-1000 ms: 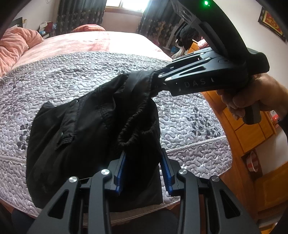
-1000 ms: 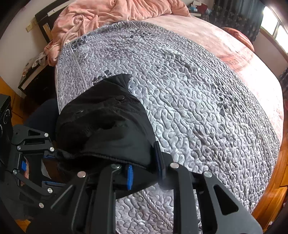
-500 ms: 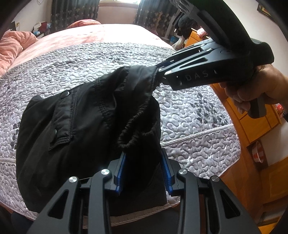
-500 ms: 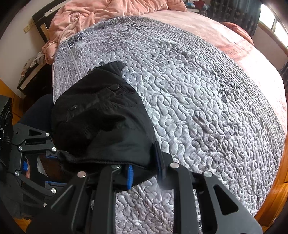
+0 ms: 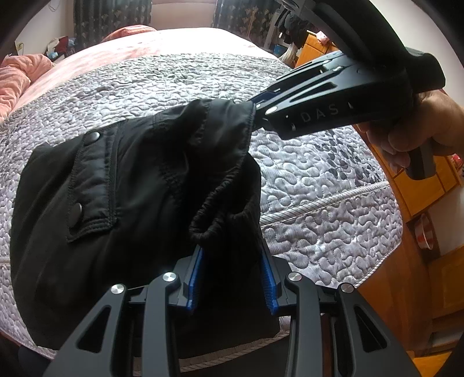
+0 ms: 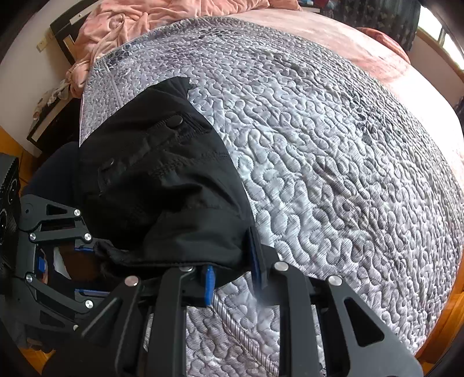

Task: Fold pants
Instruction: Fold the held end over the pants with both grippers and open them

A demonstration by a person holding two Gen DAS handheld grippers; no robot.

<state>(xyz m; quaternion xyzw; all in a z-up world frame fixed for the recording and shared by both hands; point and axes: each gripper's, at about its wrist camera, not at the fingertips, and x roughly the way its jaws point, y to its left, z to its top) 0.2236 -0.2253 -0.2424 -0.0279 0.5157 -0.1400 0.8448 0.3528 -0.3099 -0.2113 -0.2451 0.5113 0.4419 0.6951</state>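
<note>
The black pants (image 5: 121,191) hang bunched over the near edge of a bed with a grey quilted cover (image 5: 313,179). A flap pocket with snap buttons faces up. My left gripper (image 5: 232,278) is shut on the elastic waistband, blue pads pressing thick fabric between them. My right gripper (image 5: 255,105) enters from the upper right and is shut on the far end of the waistband, lifting it. In the right wrist view the pants (image 6: 162,179) fill the lower left, my right gripper (image 6: 232,275) clamps their edge, and my left gripper (image 6: 84,246) shows at far left.
A pink blanket (image 6: 139,23) is heaped at the head of the bed. Pink sheet (image 5: 162,43) covers the far side. Orange wooden furniture (image 5: 420,188) stands right of the bed. A dark nightstand (image 6: 49,127) sits by the wall.
Both grippers have carried the pants forward over the bed, so more of the quilt lies behind the cloth. Both grips have held.
</note>
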